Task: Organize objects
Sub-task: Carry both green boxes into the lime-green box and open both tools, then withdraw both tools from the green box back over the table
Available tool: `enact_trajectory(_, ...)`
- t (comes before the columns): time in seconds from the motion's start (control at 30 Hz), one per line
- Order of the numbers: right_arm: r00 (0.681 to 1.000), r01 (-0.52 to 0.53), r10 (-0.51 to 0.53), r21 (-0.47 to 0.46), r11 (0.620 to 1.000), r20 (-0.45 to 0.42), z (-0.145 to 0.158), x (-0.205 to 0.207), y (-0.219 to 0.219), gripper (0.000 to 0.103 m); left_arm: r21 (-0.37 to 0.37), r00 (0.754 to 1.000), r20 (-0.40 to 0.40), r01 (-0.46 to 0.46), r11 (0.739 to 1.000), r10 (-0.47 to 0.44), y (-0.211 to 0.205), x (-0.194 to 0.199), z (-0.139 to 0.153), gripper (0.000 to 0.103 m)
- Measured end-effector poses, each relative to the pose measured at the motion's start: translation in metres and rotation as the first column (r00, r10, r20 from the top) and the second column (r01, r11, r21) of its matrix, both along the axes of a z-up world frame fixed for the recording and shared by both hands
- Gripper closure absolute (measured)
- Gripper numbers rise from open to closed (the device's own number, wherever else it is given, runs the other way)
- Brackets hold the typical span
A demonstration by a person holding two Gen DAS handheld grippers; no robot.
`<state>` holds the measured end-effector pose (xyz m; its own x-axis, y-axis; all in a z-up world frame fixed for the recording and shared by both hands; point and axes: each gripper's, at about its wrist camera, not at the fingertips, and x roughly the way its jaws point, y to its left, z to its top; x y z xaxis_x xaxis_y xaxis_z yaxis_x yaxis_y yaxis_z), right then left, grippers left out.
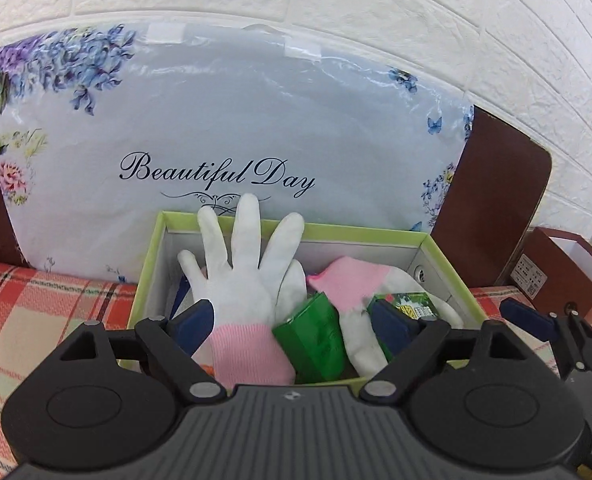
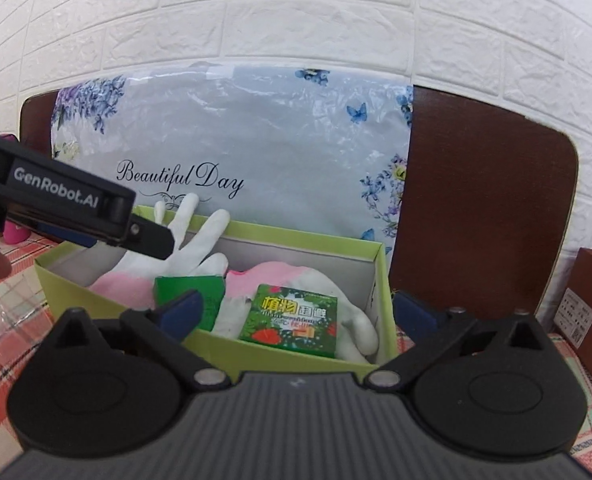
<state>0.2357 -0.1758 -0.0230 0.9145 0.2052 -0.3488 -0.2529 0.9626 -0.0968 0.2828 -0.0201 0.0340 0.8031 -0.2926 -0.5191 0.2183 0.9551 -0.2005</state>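
Note:
A lime-rimmed open box [image 1: 347, 233] [image 2: 296, 240] sits on a plaid cloth. Inside it, a white glove with a pink cuff [image 1: 236, 280] [image 2: 194, 240] stands with its fingers spread against the far wall. A second pink-cuffed glove [image 1: 355, 280] [image 2: 292, 280] lies to its right. One green packet [image 1: 315, 336] [image 2: 192, 286] sits in the middle. Another, with a printed front [image 1: 409, 306] [image 2: 292, 320], lies further right. My left gripper [image 1: 292, 326] is open over the box's near half, astride the glove cuff and packet. My right gripper [image 2: 299, 312] is open astride the box's right end, holding nothing.
A floral plastic bag reading "Beautiful Day" [image 1: 236, 128] [image 2: 236, 132] leans on a brown board [image 1: 491, 184] [image 2: 487, 200] behind the box. A brown carton [image 1: 555, 268] [image 2: 591, 300] stands at the right. Plaid cloth [image 1: 36, 312] [image 2: 0, 320] surrounds the box. A white brick wall is behind.

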Motion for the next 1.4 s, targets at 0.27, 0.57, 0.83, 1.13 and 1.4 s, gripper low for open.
enact_trajectory(0.27,0.999,0.011,-0.011,0.017,1.000,0.039,0.034,-0.043,-0.003,0.000,-0.013,0.999,0.014,-0.033,0.999,0.033,0.006,-0.050,0.028,0.014)
enact_trajectory(0.57,1.000,0.000,-0.002,0.092,0.996,0.026,0.046,-0.127,-0.020,0.000,0.050,0.998,-0.013,-0.064,0.997,0.065,-0.001,-0.133,0.025,0.014)
enact_trajectory(0.83,0.999,0.016,-0.012,0.113,0.994,-0.030,0.027,-0.184,-0.032,0.000,0.075,0.996,-0.070,-0.054,0.996,0.059,-0.011,-0.180,-0.003,0.014)
enact_trajectory(1.13,0.991,0.088,-0.071,0.149,0.985,-0.118,-0.001,-0.211,-0.047,0.000,0.090,0.984,-0.139,-0.104,0.990,0.116,-0.004,-0.198,-0.027,0.014)
enact_trajectory(1.4,0.982,0.090,-0.062,0.154,0.984,-0.180,-0.019,-0.220,-0.046,0.000,0.101,0.971,-0.201,-0.113,0.989,0.131,0.002,-0.205,-0.047,0.014)
